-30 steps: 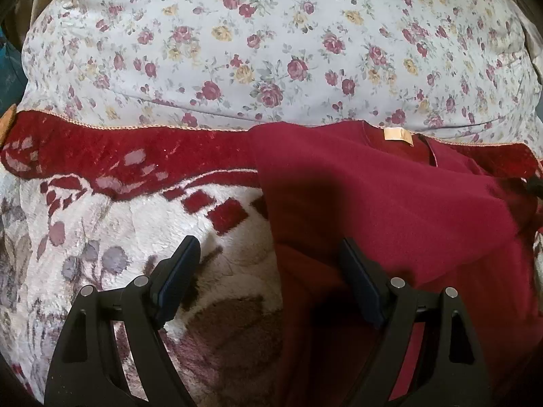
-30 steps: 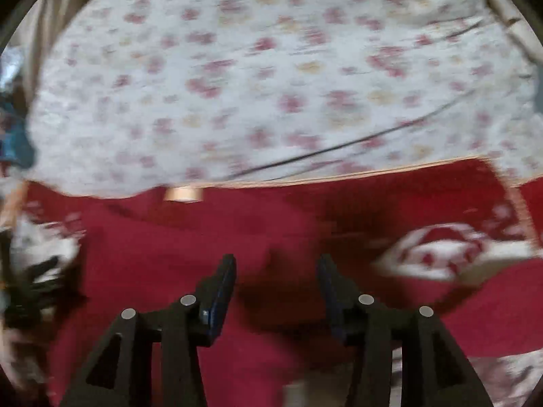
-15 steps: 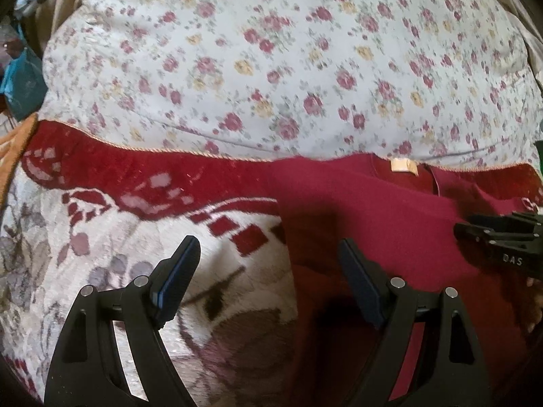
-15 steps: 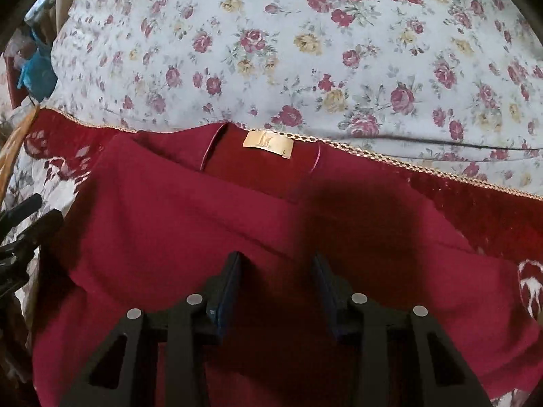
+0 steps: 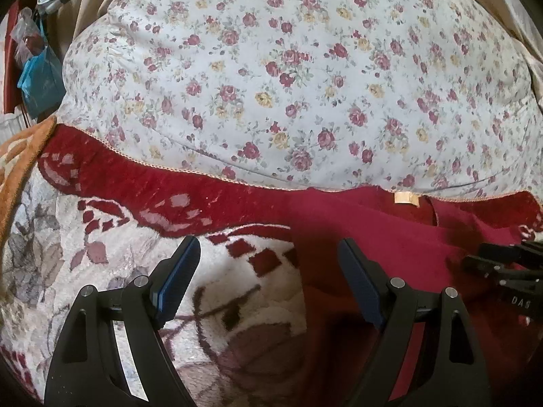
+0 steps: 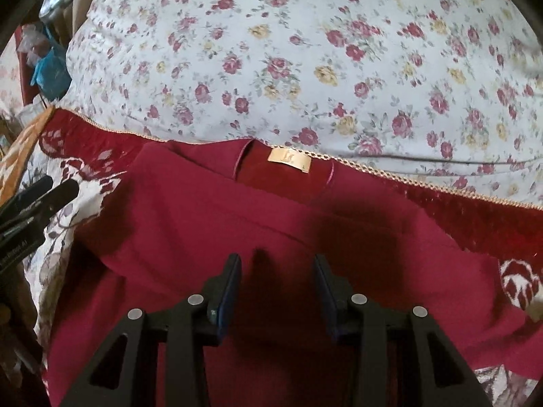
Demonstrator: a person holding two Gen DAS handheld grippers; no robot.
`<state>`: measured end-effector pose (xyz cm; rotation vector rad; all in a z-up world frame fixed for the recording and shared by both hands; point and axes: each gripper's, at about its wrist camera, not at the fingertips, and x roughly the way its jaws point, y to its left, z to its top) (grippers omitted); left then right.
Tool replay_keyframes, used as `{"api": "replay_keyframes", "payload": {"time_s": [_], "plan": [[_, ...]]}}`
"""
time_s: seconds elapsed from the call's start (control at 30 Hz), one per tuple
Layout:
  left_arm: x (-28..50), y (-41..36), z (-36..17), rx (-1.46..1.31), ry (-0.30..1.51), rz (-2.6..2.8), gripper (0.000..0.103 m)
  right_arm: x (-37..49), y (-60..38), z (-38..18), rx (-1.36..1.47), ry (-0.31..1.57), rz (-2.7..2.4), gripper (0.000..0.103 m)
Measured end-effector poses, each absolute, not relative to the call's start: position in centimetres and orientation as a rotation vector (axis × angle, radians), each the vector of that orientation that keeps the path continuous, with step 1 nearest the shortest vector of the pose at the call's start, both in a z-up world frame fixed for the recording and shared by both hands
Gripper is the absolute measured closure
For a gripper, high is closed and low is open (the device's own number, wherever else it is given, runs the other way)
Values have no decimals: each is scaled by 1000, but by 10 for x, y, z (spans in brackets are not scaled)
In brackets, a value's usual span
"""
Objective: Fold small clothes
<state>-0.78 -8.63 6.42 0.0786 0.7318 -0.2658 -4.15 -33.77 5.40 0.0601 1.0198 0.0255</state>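
Observation:
A dark red top (image 6: 203, 220) lies on a patterned blanket (image 5: 118, 254), its neck with a tan label (image 6: 288, 161) toward the floral quilt. One side is folded over, leaving a slanted crease. My right gripper (image 6: 276, 264) hovers over the middle of the top, below the label; its jaws stand partly apart with no cloth pinched between them. My left gripper (image 5: 268, 251) is wide open above the top's (image 5: 390, 237) left edge, one finger over the blanket and one over the cloth. Each gripper shows at the edge of the other's view: the right (image 5: 509, 271), the left (image 6: 27, 210).
A floral quilt (image 5: 288, 68) bulges behind the blanket's red border (image 5: 152, 186). At the far left hang a blue bag (image 5: 40, 78) and other clutter, with an orange cloth (image 5: 20, 156) below them. The blanket reaches out to the right of the top (image 6: 516, 278).
My right gripper has swept left from the blanket's right side to the middle of the top, its jaws a little narrower. The left gripper rose slightly, and the right gripper entered its view.

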Motion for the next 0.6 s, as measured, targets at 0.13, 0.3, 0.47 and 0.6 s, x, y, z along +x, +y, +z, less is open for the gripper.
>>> {"api": "replay_keyframes", "payload": {"time_s": [0.13,0.3,0.47,0.6], "plan": [[-8,-87,65,86,731,-260,19,-44,-329,59,30,1010,20,57],[-7,-87,62,87,741,-266,19,-49,-323,64,-10,1001,-27,55],[-7,-89,59,92,748,-273,19,-56,-325,65,-27,999,-74,54],[-8,-90,59,95,747,-274,19,-58,-328,63,-61,1007,-108,54]]}}
